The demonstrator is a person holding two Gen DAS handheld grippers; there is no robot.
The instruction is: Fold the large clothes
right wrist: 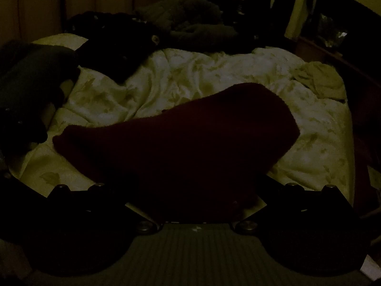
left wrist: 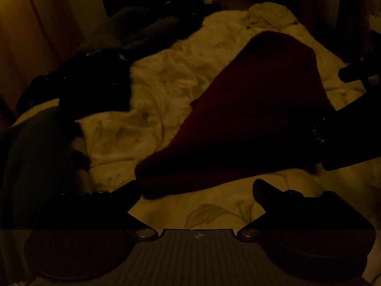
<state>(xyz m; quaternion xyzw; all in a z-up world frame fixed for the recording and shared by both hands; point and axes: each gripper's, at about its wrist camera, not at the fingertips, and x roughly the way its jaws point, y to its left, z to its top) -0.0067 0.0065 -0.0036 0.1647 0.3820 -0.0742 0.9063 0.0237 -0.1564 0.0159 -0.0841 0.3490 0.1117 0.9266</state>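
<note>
Left wrist view shows a dark red garment (left wrist: 250, 109) spread on the bed, lying as a long wedge that runs from the near middle of the bedding up toward the far right. Its near, narrow end sits just ahead of the left tool (left wrist: 197, 190), whose two fingers stand wide apart with nothing between them except pale cover; the left-hand fingertip is very close to the garment's near edge, though in this dim light I cannot tell whether it touches. From the right wrist view the same dark red garment (right wrist: 181, 143) fills the middle of the frame, its near part reaching down between the spread fingers of the right tool (right wrist: 190, 190), which also stands wide; whether the pads touch the cloth cannot be made out. In the left wrist view the right tool (left wrist: 345, 128) appears as a dark shape at the garment's right edge. Beneath the garment is a pale floral bed cover (left wrist: 166, 88), heavily rumpled. A heap of black clothes (left wrist: 90, 78) lies on the far left part of the bed, with a grey-green garment (left wrist: 40, 147) nearer on the left side. A small pale crumpled cloth (right wrist: 319, 78) lies at the bed's far right corner.
</note>
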